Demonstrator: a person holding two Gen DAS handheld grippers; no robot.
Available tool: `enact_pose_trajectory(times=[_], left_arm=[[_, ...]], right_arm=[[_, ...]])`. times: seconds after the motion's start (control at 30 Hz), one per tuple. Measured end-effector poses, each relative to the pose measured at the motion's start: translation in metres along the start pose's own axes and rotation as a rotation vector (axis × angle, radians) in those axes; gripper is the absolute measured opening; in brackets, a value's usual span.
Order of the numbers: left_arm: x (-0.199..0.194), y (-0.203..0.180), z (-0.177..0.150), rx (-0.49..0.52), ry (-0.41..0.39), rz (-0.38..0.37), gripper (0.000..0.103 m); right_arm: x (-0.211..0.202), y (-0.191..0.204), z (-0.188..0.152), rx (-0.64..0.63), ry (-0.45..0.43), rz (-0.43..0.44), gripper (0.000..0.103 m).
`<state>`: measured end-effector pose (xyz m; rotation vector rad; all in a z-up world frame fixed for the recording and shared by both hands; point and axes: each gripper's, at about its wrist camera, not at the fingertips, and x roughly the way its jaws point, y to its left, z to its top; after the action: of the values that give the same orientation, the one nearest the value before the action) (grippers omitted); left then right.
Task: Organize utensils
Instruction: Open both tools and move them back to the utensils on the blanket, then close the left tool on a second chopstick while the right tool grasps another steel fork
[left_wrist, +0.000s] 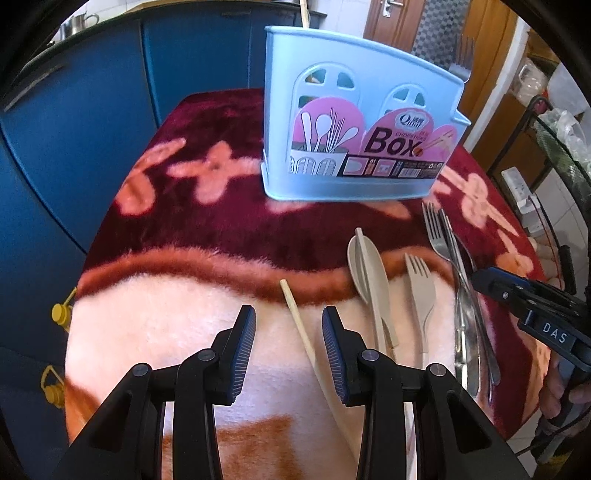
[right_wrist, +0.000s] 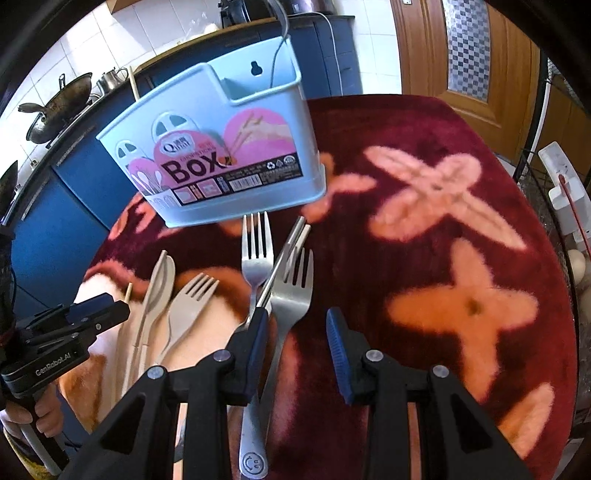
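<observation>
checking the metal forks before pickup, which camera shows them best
The right wrist view: both metal forks lie centred ahead of the right gripper, tines to handle. The left wrist view shows them only at its right edge, distorted and partly overlapped.

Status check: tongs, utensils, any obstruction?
Both tongs, left and right, open, empty. Utensils loose on blanket; blue box upright. Nothing blocking.

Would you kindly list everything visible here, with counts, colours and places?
Plastic utensil box: one, light blue, upright at the blanket's far side.
Steel forks: two, silver, before the box.
Steel chopsticks: a pair, silver, across the forks.
Plastic fork: one, beige, beside the spoon.
Plastic spoon: one, beige, chopstick lying on it.
Wooden chopstick: one, pale.
Plush blanket: one, maroon, flowered.
Left tongs: open, empty.
Right tongs: open, above a fork handle.
</observation>
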<state>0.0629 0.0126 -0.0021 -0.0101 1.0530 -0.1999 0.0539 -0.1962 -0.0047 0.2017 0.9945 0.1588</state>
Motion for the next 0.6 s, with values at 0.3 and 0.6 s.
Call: enact_pose_trajectory(times=[0.3,0.6], left_arm=[[0.0045,0.0006,0.0003,0.001,0.008,-0.004,0.038],[0.0066,-0.0013,0.0008,0.019,0.008,0.004,0.038]], right_arm=[[0.0033,0.0005,0.0018,-0.015,0.003,-0.007,0.038],[0.0082,-0.0008,0.0062,-0.003,0.004,0.005,0.040]])
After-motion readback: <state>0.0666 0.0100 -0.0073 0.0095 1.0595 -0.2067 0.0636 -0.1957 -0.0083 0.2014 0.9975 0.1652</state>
